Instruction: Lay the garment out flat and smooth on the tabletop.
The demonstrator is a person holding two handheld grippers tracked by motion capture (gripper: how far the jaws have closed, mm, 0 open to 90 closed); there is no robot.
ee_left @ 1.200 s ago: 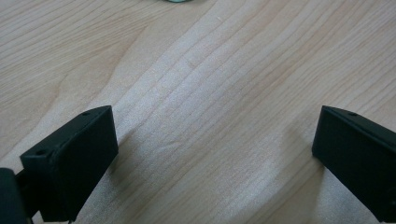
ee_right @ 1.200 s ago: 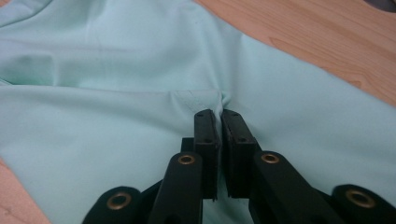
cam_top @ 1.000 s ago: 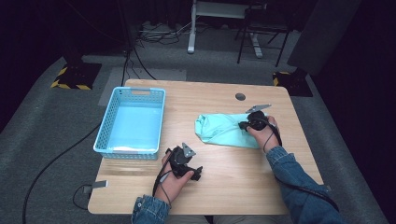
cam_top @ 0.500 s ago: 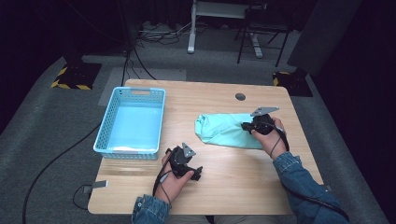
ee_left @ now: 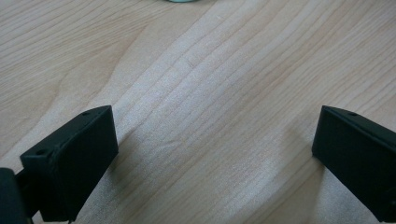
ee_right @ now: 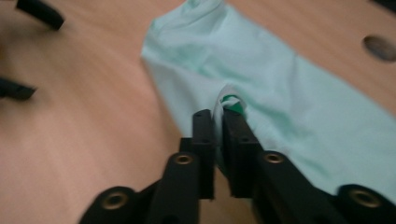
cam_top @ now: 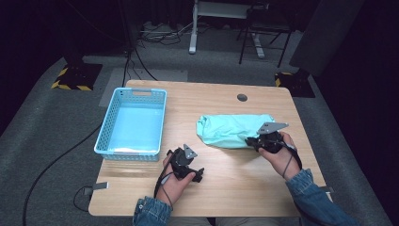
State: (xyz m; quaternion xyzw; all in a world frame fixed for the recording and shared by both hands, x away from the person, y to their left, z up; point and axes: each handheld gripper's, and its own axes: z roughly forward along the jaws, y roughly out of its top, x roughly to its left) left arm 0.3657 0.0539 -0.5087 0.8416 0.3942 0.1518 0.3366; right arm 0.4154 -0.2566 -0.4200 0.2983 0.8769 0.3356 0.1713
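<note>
The right gripper [ee_right: 218,122] had drawn back toward the counter's near edge, its jaws — just eased slightly apart — pinching a fold of the folded mint-green cloth [cam_top: 233,129], now tugged nearer. The left gripper [ee_left: 212,154] rested with jaws wide, empty. The pale wooden counter [cam_top: 226,188] stood on grey carpet in a dark room.

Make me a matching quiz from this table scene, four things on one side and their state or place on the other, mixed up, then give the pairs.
Things:
1. blue basket
2. mint cloth
3. left gripper
4. right gripper

States or places:
A. jaws wide apart over bare wood
B. at the table's left, nothing in it
C. jaws pinching a fold of fabric
D. folded, lying right of centre

Pairs: 1-B, 2-D, 3-A, 4-C
</note>
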